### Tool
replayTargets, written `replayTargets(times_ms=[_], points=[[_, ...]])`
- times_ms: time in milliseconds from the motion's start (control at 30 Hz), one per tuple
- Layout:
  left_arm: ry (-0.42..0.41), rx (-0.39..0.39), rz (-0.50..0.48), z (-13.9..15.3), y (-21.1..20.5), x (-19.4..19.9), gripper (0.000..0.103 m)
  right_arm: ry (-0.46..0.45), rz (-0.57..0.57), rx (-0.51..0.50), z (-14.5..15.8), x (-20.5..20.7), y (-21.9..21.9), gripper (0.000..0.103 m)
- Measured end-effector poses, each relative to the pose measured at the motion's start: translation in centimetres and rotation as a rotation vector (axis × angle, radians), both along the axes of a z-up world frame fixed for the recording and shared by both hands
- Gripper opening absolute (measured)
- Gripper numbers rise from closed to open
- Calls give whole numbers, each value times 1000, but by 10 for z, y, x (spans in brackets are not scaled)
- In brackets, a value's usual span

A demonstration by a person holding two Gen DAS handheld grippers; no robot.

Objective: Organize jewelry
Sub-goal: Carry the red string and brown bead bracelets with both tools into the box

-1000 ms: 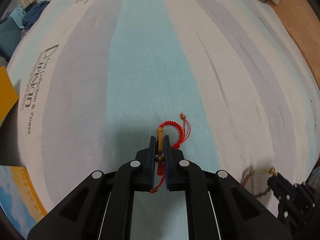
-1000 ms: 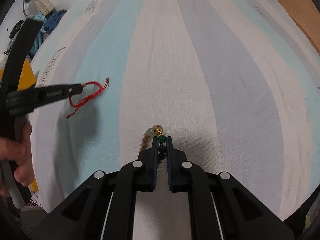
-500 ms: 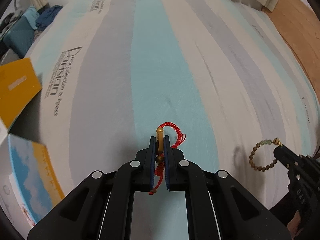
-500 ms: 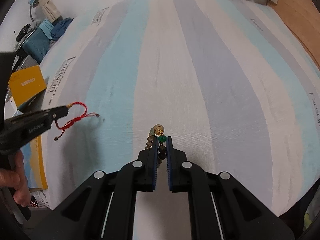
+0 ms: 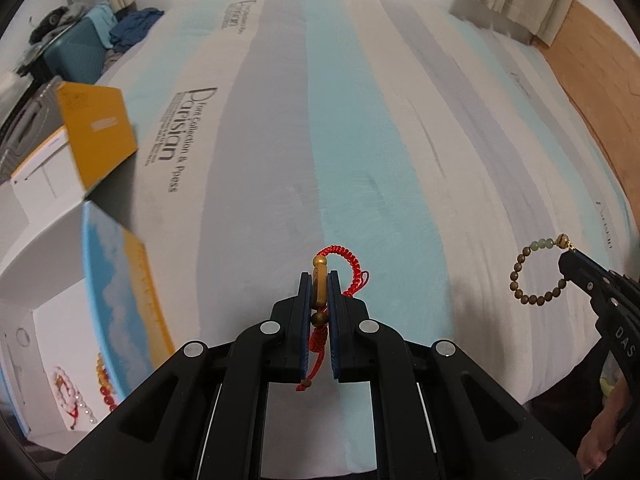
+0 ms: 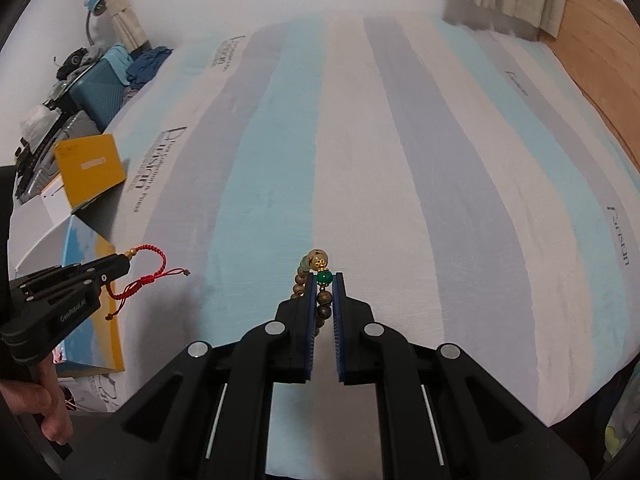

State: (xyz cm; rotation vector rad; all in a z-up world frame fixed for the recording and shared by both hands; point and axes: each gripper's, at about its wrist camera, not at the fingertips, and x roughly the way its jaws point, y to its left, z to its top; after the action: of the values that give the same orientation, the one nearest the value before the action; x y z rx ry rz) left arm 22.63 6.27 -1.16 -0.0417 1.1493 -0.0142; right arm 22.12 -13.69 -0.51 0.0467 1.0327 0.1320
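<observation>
1. Hanging from the left hand-held gripper (image 5: 320, 280) is one red braided cord bracelet with a gold tube charm and gold beads (image 5: 340, 256); the jaws are clenched on the charm, and the cord's loop stands out past the fingertips while its knotted tails dangle back between the fingers.
2. Pinched in the right hand-held gripper (image 6: 323, 280) is one bracelet of brown wooden beads with a green bead, a pale jade bead and a gold patterned bead (image 6: 318, 260); the jaws grasp it just below the green bead, and the gold bead sits above the tips.
3. Both bracelets are in the air above the bed, clear of the cloth; that makes two bracelets in two grippers, one each.
4. Seen from the left wrist, the wooden bead bracelet (image 5: 538, 276) hangs as an open ring off the right gripper's tip at the right edge.
5. Below them lies one bedsheet with pale blue, grey and cream stripes and printed lettering (image 5: 360, 140).
6. Beside the bed's left edge stands one open white box with a blue-and-yellow lid (image 5: 112, 288); inside it lie about three more bead strings, one white (image 5: 70, 394) and others amber and red, though blur hides the exact count.
7. Farther left sits one yellow cardboard box (image 5: 96, 124), with a teal suitcase (image 6: 98, 80) beyond it.
</observation>
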Motion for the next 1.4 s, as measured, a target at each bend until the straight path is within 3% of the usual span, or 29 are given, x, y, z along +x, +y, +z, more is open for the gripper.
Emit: replayTargets(times_ms=[400, 867, 1167, 1400], points=[[-64, -1, 87, 41, 67, -47, 7, -47, 91, 7, 30, -17, 63, 7], [-100, 24, 242, 70, 181, -104, 7, -86, 271, 35, 55, -43, 194, 7], [-91, 38, 357, 70, 256, -143, 7, -81, 416, 48, 57, -71, 294, 7], [-47, 35, 436, 50, 311, -172, 7, -30, 494, 37, 35, -85, 354, 7]])
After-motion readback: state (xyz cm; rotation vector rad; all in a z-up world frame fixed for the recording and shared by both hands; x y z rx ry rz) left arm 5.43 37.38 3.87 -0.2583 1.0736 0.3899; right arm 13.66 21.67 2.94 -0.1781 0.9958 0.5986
